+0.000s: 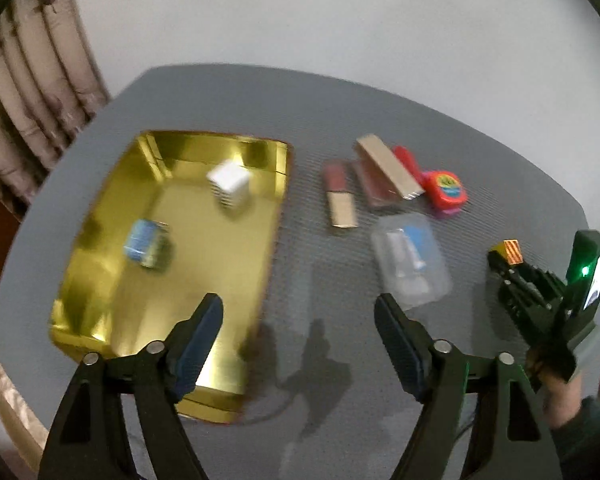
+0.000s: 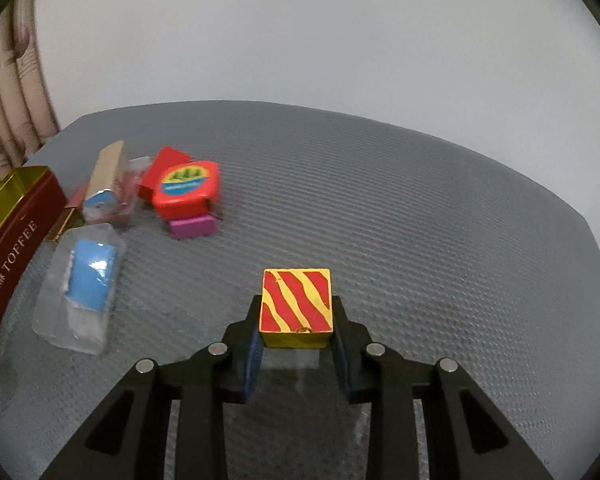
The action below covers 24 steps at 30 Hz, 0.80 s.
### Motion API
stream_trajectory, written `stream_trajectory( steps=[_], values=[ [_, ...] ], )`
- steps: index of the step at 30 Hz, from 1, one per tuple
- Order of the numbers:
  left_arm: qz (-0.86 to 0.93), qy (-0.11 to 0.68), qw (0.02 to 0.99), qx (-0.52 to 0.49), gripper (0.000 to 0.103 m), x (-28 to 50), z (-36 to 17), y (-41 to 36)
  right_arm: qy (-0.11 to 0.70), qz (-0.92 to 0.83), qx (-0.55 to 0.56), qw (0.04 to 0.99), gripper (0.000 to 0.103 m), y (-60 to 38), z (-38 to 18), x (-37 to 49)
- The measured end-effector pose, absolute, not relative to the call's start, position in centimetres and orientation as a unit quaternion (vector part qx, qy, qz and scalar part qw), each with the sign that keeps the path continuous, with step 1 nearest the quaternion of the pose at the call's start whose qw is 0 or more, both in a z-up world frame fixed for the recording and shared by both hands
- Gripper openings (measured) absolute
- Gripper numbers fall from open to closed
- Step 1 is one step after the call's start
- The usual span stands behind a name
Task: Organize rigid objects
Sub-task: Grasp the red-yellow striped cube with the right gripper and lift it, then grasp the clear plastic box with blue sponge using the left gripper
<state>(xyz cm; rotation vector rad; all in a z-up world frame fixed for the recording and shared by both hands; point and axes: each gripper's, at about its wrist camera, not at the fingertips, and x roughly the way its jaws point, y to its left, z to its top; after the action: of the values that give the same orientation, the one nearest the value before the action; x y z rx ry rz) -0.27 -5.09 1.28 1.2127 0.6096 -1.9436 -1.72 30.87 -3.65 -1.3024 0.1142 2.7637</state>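
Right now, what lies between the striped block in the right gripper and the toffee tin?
In the right wrist view, the clear plastic case lies between the striped block and the toffee tin; otherwise bare grey mat.

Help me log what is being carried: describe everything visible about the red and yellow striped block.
The striped block is a small box-shaped piece, apparently painted wood: its top face carries wavy red and yellow stripes, its near side is plain yellow with a little chipped paint at the edge. It sits level, clamped on two opposite sides by the blue pads of the right hand-held gripper, jaws shut on it. It looks lifted off the grey textured table, apart from the other items; its underside is hidden.
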Motion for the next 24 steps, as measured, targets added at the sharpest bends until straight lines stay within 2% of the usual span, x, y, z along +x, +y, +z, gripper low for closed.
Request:
stream_trajectory(
  steps=[7,11,24],
  values=[
    [-0.746,0.274,0.346,0.498,0.078,-5.6,-0.1,-4.1,0.049,0.904,-0.421,0.048,0.030,32.4,-4.1,0.0],
    [-0.745,0.270,0.347,0.503,0.085,-8.6,-0.6,-3.9,0.053,0.904,-0.422,0.046,0.030,32.8,-4.2,0.5],
    [-0.719,0.263,0.372,0.526,0.085,-12.7,-5.4,-3.5,0.053,0.903,-0.423,0.048,0.030,32.0,-4.0,-0.4]
  ],
)
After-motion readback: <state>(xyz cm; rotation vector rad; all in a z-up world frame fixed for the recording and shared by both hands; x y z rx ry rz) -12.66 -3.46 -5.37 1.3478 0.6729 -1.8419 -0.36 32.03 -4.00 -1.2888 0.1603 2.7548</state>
